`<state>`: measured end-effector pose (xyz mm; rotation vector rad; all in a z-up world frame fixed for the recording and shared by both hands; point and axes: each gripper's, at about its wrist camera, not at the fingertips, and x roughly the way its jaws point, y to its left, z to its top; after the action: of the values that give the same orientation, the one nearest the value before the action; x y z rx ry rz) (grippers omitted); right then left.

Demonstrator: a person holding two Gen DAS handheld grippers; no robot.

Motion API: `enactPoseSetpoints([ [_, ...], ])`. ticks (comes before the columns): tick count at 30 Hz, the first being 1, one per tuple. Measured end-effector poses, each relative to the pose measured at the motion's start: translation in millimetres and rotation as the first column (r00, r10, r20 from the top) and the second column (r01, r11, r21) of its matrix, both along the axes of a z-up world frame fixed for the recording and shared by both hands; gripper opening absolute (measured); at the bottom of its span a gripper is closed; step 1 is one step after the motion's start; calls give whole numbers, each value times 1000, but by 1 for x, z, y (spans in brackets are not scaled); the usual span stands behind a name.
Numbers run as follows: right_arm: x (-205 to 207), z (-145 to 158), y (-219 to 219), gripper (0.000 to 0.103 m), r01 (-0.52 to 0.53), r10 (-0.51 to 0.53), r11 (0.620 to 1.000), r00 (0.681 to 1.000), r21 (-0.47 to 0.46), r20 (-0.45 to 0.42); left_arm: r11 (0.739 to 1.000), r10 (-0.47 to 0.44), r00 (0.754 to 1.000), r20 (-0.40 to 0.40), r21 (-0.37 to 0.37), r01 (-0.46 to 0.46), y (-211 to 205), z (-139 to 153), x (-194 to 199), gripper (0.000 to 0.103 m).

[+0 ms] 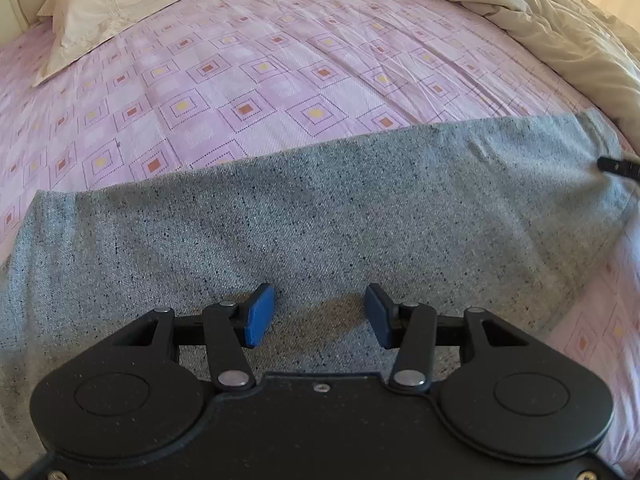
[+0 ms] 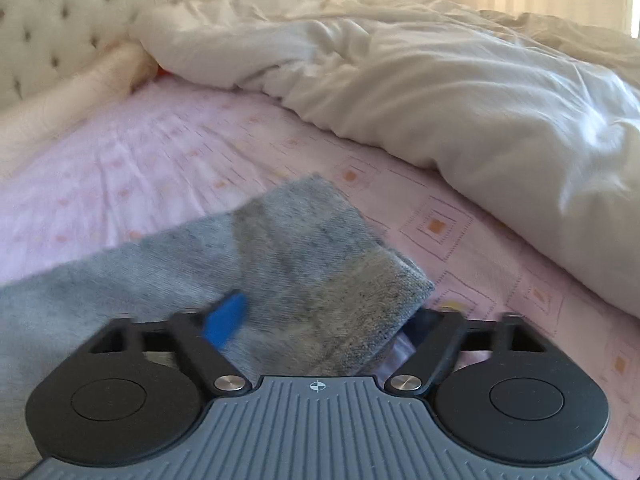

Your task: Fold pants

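We hold the left gripper jaws apart over grey pants, right gripper jaws apart around their end, pink bedsheet beneath.

Right gripper: low in the frame, its jaws spread apart around the end of the cloth.
Blue pad: the left finger's, blurred, lying on top of the fabric; the right finger is hidden under the cloth's edge.
Pants: grey speckled fabric, its end lying between the fingers, running off to the left.
Sheet: pink, with square patterns, beneath the pants.
Duvet: white, rumpled, bunched along the right side.
Headboard: cream, tufted, upper left.
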<state>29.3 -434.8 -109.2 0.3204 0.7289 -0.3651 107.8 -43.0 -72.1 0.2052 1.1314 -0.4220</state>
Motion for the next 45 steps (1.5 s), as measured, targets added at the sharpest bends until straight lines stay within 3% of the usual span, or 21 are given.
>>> enactPoseSetpoints([
  [1, -2, 1, -6, 26, 6, -7, 999, 1000, 33, 11, 1000, 6, 1000, -5, -6, -6, -1, 2, 2, 55],
  [3, -4, 2, -21, 16, 32, -37, 992, 999, 126, 38, 1000, 13, 1000, -9, -27, -13, -4, 10, 6, 55],
  [6, -8, 2, -31, 15, 52, -67, 975, 996, 214, 66, 999, -5, 1000, 2, -50, 5, -19, 22, 11, 55],
  [11, -5, 9, -22, 14, 20, -33, 986, 996, 163, 78, 993, -101, 995, 14, -63, 101, -61, 31, 18, 55],
  [15, -3, 12, -27, 14, 8, -23, 985, 996, 173, 86, 985, -162, 985, 54, -51, 165, -101, 26, 28, 55],
  [19, -2, 17, -27, 14, -18, 1, 987, 995, 162, 101, 993, -114, 993, 11, -19, 114, -122, 2, 50, 55],
  [21, -2, 22, -25, 14, -31, 14, 988, 994, 154, 112, 998, -64, 998, 7, -13, 65, -124, -9, 59, 55],
  [25, -1, 30, -24, 14, -39, 16, 986, 990, 163, 138, 997, -82, 995, 51, 10, 82, -132, -7, 59, 55],
  [29, 1, 37, -21, 14, -48, 23, 986, 988, 160, 155, 998, -63, 998, 30, -31, 64, -119, 7, 48, 54],
  [36, 5, 43, -11, 14, -44, 24, 990, 988, 131, 150, 985, -165, 979, -117, -61, 159, -107, -1, -18, 54],
  [41, 5, 53, 1, 14, -42, 24, 993, 986, 108, 163, 958, -285, 957, -58, -15, 285, -119, -5, -48, 55],
  [45, 6, 74, 24, 14, -84, 72, 995, 979, 56, 193, 978, -186, 973, -135, -125, 169, -95, 5, -23, 54],
])
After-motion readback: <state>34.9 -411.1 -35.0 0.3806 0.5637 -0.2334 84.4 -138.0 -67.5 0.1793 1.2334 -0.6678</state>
